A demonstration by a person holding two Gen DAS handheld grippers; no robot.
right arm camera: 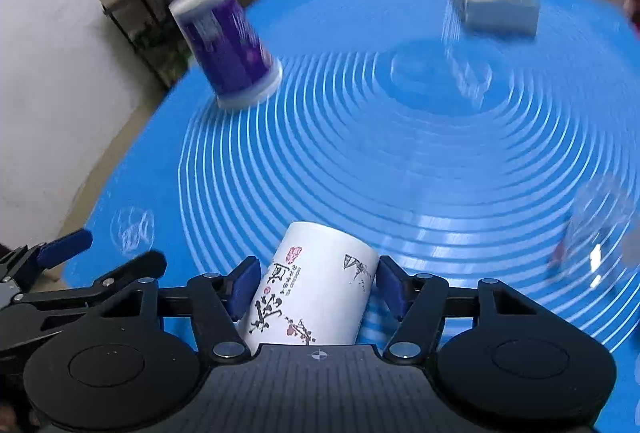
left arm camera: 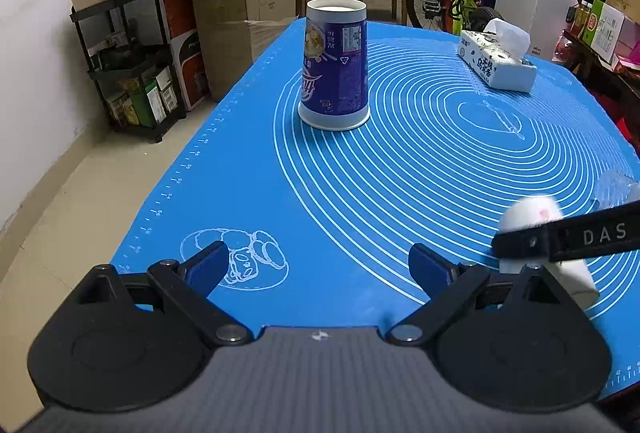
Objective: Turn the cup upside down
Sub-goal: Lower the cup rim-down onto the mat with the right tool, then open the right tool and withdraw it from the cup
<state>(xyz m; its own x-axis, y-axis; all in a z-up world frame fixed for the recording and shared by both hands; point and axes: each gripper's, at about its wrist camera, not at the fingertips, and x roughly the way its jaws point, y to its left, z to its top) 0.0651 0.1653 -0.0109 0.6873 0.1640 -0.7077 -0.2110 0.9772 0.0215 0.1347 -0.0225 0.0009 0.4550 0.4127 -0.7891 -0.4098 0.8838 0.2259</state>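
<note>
A white cup [right arm camera: 312, 293] with black calligraphy and red blossoms sits between the blue pads of my right gripper [right arm camera: 314, 287], tilted, above the blue mat [right arm camera: 360, 161]. The pads press its sides. In the left wrist view the same cup [left arm camera: 548, 249] shows at the right, held by the right gripper's black finger [left arm camera: 580, 233]. My left gripper [left arm camera: 318, 267] is open and empty, low over the mat's near edge. The right wrist view is blurred by motion.
A purple paper cup [left arm camera: 335, 63] stands upside down at the mat's far left; it also shows in the right wrist view [right arm camera: 226, 41]. A tissue pack [left arm camera: 498, 59] lies at the far right. A clear glass [right arm camera: 600, 225] stands at the right. A black shelf [left arm camera: 132, 61] and boxes stand beyond the table.
</note>
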